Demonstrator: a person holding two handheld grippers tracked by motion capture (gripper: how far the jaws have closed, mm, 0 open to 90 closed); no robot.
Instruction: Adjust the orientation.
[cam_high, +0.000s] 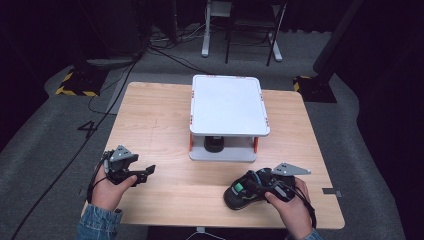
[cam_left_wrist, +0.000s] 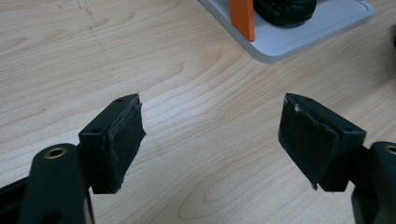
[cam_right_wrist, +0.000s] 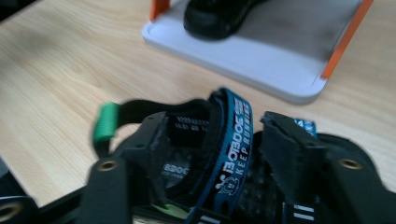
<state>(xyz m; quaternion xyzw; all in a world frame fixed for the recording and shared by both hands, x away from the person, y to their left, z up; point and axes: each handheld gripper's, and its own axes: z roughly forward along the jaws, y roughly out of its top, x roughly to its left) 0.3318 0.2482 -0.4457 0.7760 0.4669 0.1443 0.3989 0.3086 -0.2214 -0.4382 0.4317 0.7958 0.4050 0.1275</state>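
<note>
Right gripper (cam_right_wrist: 212, 154) is straddling the shoe's (cam_high: 245, 194) blue-edged collar, jaws half-open, one inside and one outside; whether they're pinching, I can't tell. The shoe is sitting near the table's (cam_high: 160, 125) front edge, probably heading for the rack (cam_high: 227, 107), where its mate (cam_high: 214, 144) is waiting. Left gripper (cam_left_wrist: 212, 140) is idling wide open, empty.

The left gripper (cam_high: 145, 172) rests low near the table's left front edge, held in the left hand (cam_high: 107, 187), its jaws spread wide with nothing between them. The right gripper (cam_high: 257, 185), held in the right hand (cam_high: 290, 200), points left, its jaws straddling a blue collar strap
</note>
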